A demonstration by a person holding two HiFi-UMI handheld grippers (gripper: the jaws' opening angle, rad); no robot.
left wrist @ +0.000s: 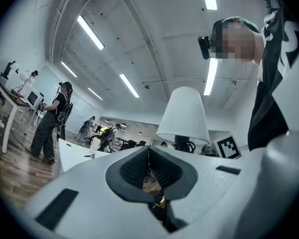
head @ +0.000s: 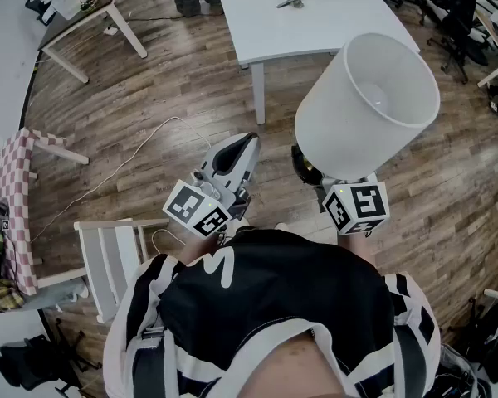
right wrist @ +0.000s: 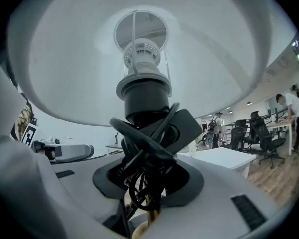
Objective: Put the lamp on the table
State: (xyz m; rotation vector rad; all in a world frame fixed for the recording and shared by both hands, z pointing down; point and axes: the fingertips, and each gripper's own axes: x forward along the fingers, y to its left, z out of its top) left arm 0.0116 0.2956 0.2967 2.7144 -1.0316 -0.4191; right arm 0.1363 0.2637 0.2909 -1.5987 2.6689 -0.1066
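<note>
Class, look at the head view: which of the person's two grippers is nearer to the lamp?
Right. The right gripper is closed on the lamp at its dark base, under the shade. The left gripper, shut and empty, is beside the lamp, apart from it.

White lamp point(head: 367, 106) (black base and cord), white table point(head: 332, 23), brown floor point(head: 166, 81).
</note>
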